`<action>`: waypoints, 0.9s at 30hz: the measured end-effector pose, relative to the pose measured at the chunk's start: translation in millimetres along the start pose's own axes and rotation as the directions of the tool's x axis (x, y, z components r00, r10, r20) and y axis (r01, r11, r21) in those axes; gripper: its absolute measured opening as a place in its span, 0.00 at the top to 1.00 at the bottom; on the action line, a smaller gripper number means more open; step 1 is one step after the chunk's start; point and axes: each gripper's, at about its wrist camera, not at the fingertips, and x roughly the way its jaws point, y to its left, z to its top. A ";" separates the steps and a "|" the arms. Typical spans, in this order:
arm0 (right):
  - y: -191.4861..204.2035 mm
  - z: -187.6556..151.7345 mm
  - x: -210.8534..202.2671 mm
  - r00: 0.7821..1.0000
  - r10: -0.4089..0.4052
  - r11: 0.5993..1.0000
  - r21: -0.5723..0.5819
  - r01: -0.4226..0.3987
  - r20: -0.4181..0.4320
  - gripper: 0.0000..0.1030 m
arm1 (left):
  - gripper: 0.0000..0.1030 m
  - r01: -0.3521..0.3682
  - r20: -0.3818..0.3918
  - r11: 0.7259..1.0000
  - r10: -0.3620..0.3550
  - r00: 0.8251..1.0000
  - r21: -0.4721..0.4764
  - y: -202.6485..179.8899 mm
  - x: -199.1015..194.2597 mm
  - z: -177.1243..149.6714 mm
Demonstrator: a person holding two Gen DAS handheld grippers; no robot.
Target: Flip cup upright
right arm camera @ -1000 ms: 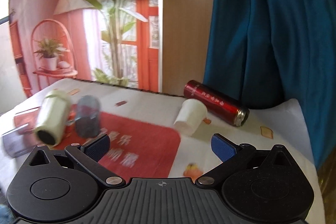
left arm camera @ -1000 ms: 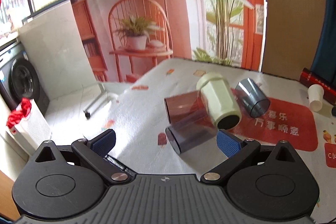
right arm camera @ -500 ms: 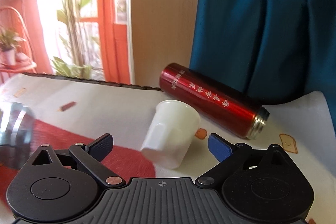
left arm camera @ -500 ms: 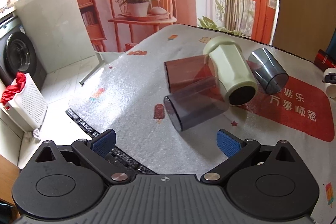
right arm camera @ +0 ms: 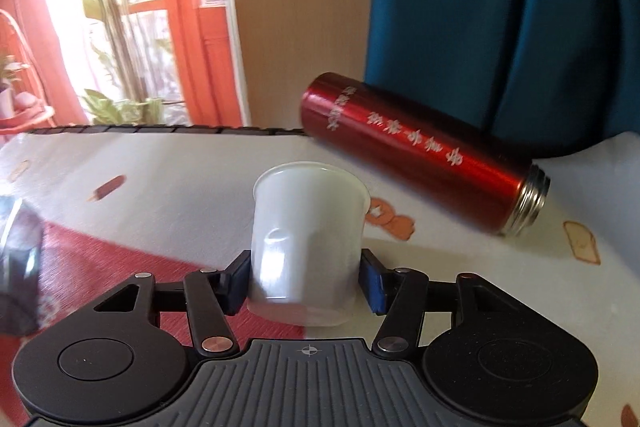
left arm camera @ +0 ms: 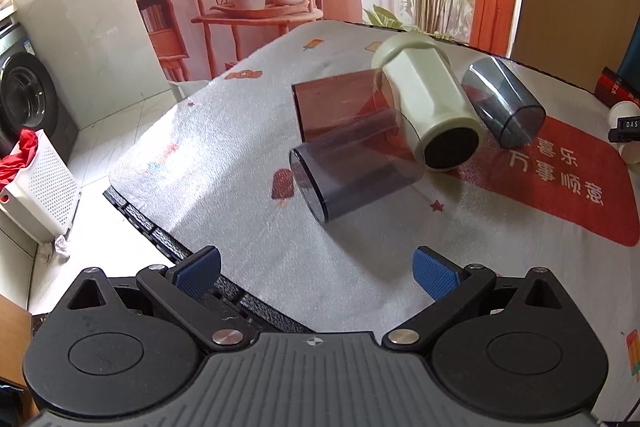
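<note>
A white plastic cup (right arm camera: 306,239) lies on its side on the tablecloth, base toward the far side. My right gripper (right arm camera: 306,285) is shut on it, blue pads pressed on both sides near its rim. A sliver of this cup shows at the right edge of the left wrist view (left arm camera: 628,131). My left gripper (left arm camera: 316,273) is open and empty above the table's near-left corner. Ahead of it lie a dark clear cup (left arm camera: 352,179), a brown clear cup (left arm camera: 340,107), a cream cup (left arm camera: 432,107) and a grey cup (left arm camera: 504,107), all on their sides.
A red thermos (right arm camera: 420,155) lies on its side just behind the white cup, near the blue curtain (right arm camera: 500,7). A red mat (left arm camera: 568,179) covers the table's right part. The table edge (left arm camera: 160,235) runs below my left gripper, with floor and a white basket (left arm camera: 36,183) beyond.
My right gripper moved forward to the white cup and closed on it. My left gripper drew back and tilted a little, so the group of cups sits farther ahead.
</note>
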 end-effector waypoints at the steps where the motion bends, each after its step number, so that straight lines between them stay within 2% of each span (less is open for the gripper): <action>1: 2.0 -3.5 -4.1 1.000 0.006 1.000 -0.004 -0.006 -0.003 0.50 | 0.00 0.005 -0.004 1.000 -0.005 1.000 0.003 -1.1 -0.5 -2.3; 5: 15.8 -23.3 -22.7 0.999 0.022 0.999 -0.024 -0.023 -0.034 0.50 | 0.00 0.023 -0.007 1.000 -0.023 1.000 -0.004 -0.3 -6.3 -8.3; 10: 44.1 -51.3 -55.5 0.992 0.105 0.992 -0.061 -0.109 -0.069 0.50 | 0.00 0.029 0.006 0.999 -0.029 1.000 -0.033 8.1 -14.3 -11.7; 19: 130.1 -104.6 -117.8 0.953 0.258 0.947 -0.155 -0.282 -0.159 0.50 | 0.00 0.025 0.023 0.994 -0.023 0.999 -0.107 30.8 -27.8 -19.4; 22: 155.8 -115.8 -131.3 0.941 0.290 0.931 -0.174 -0.319 -0.175 0.50 | 0.00 0.029 0.033 0.993 -0.026 0.999 -0.116 35.9 -33.2 -22.9; 27: 185.5 -129.4 -149.8 0.936 0.306 0.913 -0.227 -0.340 -0.173 0.50 | 0.00 0.027 0.046 0.990 -0.021 0.999 -0.141 44.8 -38.1 -24.9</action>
